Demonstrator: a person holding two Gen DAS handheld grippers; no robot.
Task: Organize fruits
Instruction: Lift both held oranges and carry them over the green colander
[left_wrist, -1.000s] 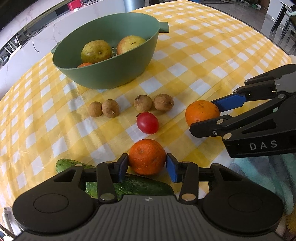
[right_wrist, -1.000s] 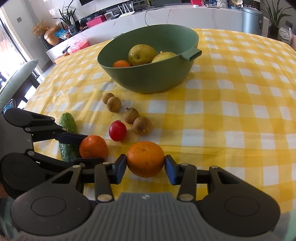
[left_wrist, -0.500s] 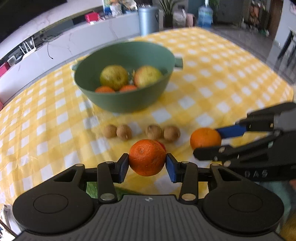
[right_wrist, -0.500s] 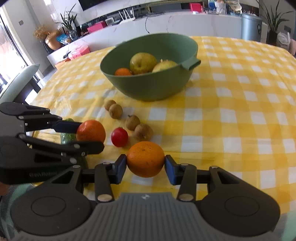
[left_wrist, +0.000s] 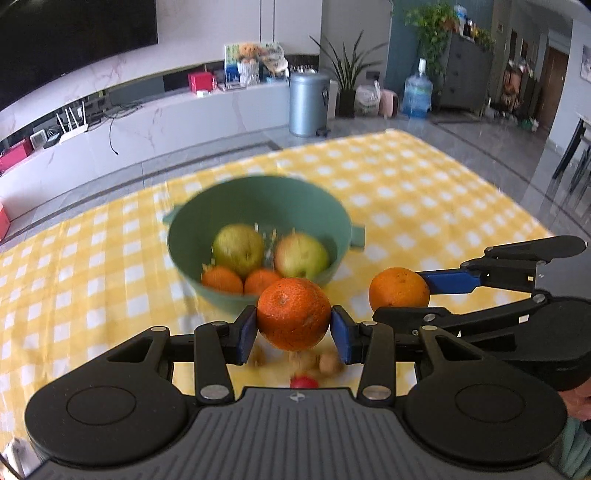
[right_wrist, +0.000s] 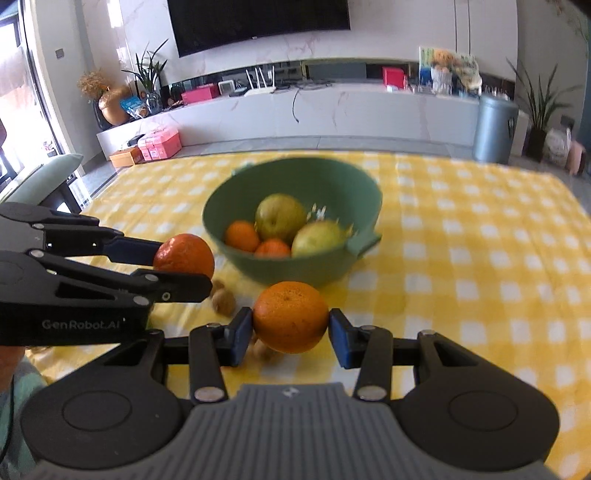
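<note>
Left wrist view:
- The left gripper (left_wrist: 294, 329) has its blue pads clamped on either side of a round orange mandarin with a dimpled skin (left_wrist: 294, 314), which is held up off the cloth.
- Straight beyond the jaws sits the round green plastic bowl with side handles (left_wrist: 255, 206), blurred; the held mandarin overlaps its near wall.
- Inside the bowl lie two yellow-green pears (left_wrist: 238, 249) at the back and two small orange mandarins (left_wrist: 222, 279) toward the near wall.
- To the right of the jaws, the right gripper (left_wrist: 400, 295) grips a smooth round orange (left_wrist: 398, 288) between its blue pad above and black finger below.
- Beneath the jaws, small brown round fruits (left_wrist: 330, 363) and a red cherry tomato (left_wrist: 303, 382) rest on the yellow-and-white checked tablecloth (left_wrist: 424, 192), partly hidden by the gripper body.

Right wrist view:
- The right gripper (right_wrist: 291, 329) is closed on the smooth round orange (right_wrist: 291, 316), its pads pressing both flanks.
- Ahead of the jaws stands the green bowl (right_wrist: 314, 266), holding the pears (right_wrist: 280, 218) and mandarins (right_wrist: 242, 236).
- Left of the jaws, the left gripper (right_wrist: 173, 264) pinches the dimpled mandarin (right_wrist: 184, 255), near the bowl's left side.
- Brown round fruits (right_wrist: 223, 301) lie on the checked cloth (right_wrist: 480, 240) between the two grippers, one partly behind the left pad.
</note>
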